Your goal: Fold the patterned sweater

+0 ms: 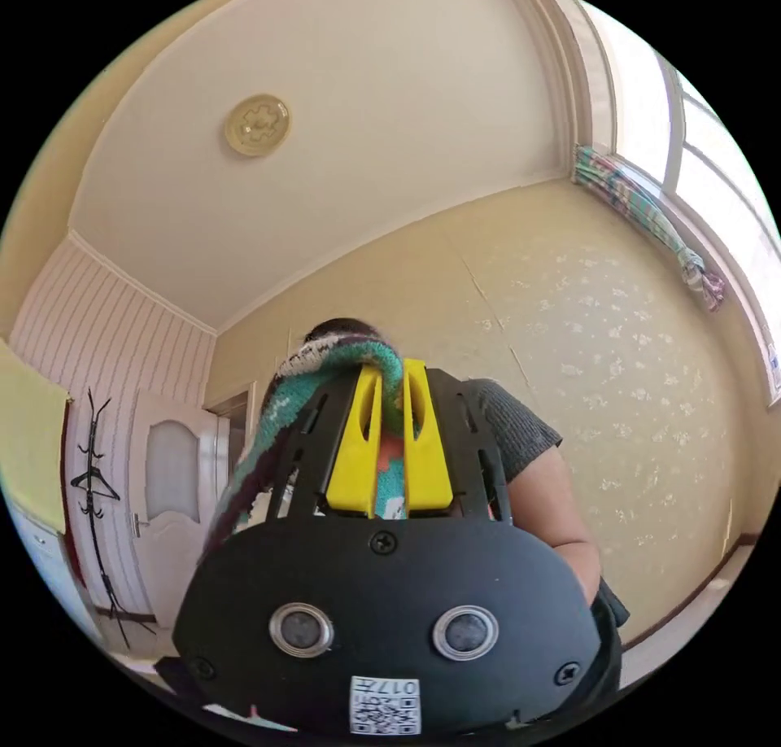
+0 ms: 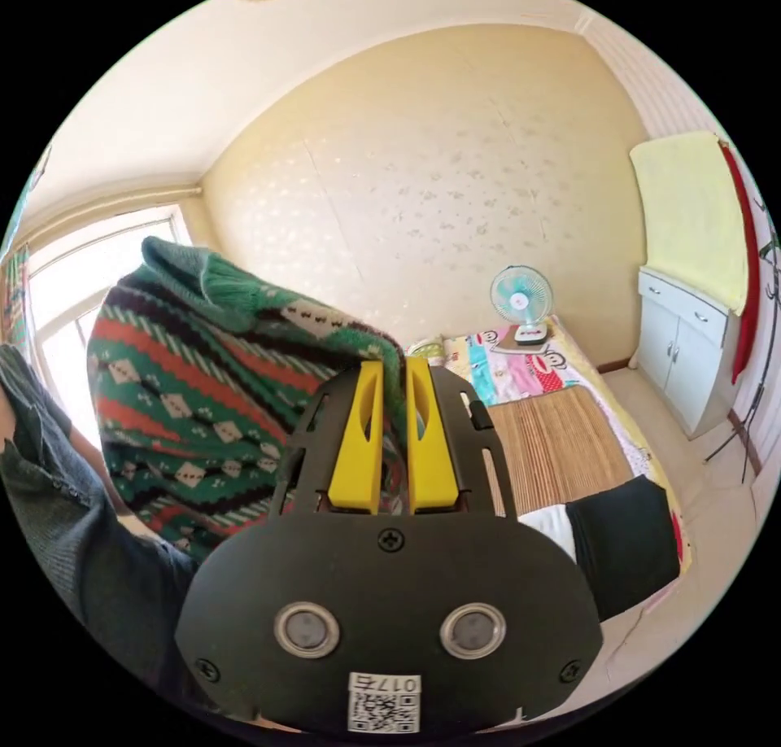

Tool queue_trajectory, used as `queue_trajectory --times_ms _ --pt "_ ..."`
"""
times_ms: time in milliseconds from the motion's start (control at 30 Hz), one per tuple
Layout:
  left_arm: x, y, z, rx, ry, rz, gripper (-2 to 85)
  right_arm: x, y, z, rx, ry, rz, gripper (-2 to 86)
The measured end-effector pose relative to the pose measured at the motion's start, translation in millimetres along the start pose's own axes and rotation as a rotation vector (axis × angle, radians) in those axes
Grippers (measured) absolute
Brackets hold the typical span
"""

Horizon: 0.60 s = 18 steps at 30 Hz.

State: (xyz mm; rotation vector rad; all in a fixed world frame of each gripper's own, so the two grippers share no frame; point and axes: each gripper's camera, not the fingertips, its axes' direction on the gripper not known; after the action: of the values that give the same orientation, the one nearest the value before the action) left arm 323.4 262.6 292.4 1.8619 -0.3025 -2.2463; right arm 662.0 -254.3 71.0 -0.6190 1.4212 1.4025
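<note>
person (image 1: pixel 529 470) close behind grippers, sweater (image 2: pixel 203 389) between — bed (image 2: pixel 561 446) beyond

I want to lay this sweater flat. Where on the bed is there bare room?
The bare patch is the bamboo mat, between the cartoon sheet toward the fan and the dark clothes at the near end. That near end is crowded. Both grippers grip the sweater aloft.

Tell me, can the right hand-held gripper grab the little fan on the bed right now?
Probably not. The right hand-held gripper is shut on the sweater, held up in the air, so it isn't free. The fan stands at the far end of the bed, well beyond the gripper.
</note>
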Motion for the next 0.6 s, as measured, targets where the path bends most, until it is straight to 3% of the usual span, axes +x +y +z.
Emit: queue_trajectory --times_ms 133,400,433,533,600 --pt "9.4 -33.0 10.0 -0.172 -0.247 -0.109 4.7 -22.1 -18.3 -26.3 0.184 0.082 0.051 3.0" --pt "20.7 -91.2 8.6 -0.504 -1.046 -0.59 4.3 -141.9 3.3 -58.0 0.461 0.095 -0.022 2.8" --pt "19.8 -91.2 12.5 -0.522 -1.076 -0.599 4.2 -165.5 14.3 -60.8 0.505 0.109 -0.035 2.8" --pt "17.8 -94.8 32.7 -0.473 -1.142 -0.608 4.2 -221.5 41.5 -72.8 0.614 0.187 -0.051 2.7" --pt "30.7 -112.0 46.1 -0.292 -1.249 -0.588 4.3 -250.4 55.8 -81.4 0.674 0.211 -0.061 2.7"
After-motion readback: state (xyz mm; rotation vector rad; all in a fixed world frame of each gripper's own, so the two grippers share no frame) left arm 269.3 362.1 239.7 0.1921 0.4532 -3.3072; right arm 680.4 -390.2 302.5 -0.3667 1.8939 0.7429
